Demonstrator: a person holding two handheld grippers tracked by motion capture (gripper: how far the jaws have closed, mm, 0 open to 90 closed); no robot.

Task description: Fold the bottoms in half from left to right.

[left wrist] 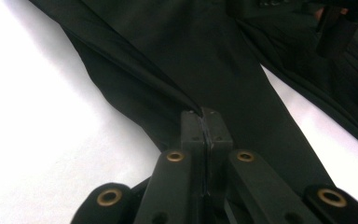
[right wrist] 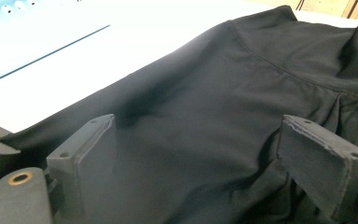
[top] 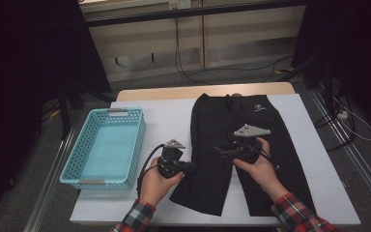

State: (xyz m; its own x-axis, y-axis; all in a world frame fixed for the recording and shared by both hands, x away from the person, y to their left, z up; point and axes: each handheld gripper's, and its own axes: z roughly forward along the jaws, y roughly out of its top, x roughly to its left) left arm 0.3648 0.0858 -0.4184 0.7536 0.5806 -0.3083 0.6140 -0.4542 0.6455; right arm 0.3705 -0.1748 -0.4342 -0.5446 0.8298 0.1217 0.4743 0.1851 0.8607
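A pair of black trousers [top: 241, 145] lies spread flat on the white-covered desk [top: 169, 121], waistband toward the far edge and both legs running to the near edge, slightly right of the desk's middle. We hold tongs in each hand. Our left gripper [left wrist: 204, 122] has its jaws pressed together on a pinch of cloth at the outer seam of the left trouser leg, well down toward the near edge; the fabric rises in a small ridge where the jaws meet. Our right gripper [right wrist: 223, 154] hovers low over the garment with its jaws standing wide apart, the dark cloth stretching away between them and nothing held. From above, that gripper sits over the inner part of the trousers, near where the two legs part, and points toward the left one.

A light blue basket [top: 86, 180] stands at the left edge of the desk, well apart from the trousers, with nothing showing in it.

We judge the work, most likely folding the trousers and putting them in the basket, to be at its very start. The garment is laid out and one side is gripped; that much is done. No fold shows yet: both legs lie apart and full length. What is left, as we read it, is a second grip for the right hand, the folds themselves, and the move across to the basket.
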